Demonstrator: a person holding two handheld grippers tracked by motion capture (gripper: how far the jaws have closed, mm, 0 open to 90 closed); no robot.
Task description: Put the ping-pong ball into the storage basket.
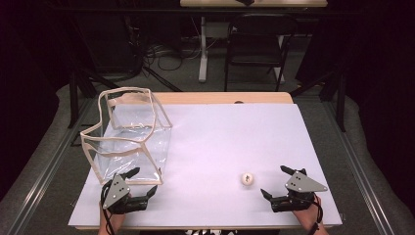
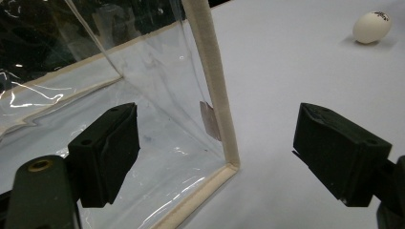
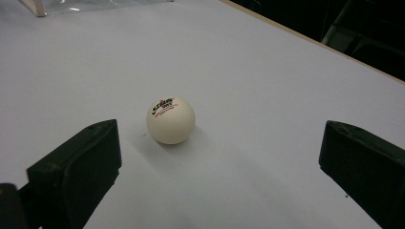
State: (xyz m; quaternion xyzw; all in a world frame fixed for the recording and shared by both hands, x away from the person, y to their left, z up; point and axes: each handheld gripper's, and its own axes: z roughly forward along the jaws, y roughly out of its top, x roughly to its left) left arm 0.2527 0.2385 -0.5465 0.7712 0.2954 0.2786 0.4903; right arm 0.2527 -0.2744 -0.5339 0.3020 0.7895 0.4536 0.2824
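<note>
Our right tongs (image 1: 278, 181) gape wide on the counter (image 1: 220, 142), with the ball (image 1: 247, 179) resting just ahead of them, untouched. Our left tongs (image 1: 143, 182) are open too, straddling the near corner edge of the clear bag (image 1: 128, 134), which stands at the counter's left.

High view: overhead, facing forward-down. Gripper views: low, close; both share the ball (image 2: 371, 27) on the table (image 1: 235, 142).

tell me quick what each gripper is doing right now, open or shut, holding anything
Left gripper: open, holding nothing, jaws either side of the clear bag's corner edge.
Right gripper: open, holding nothing, ball ahead.
</note>
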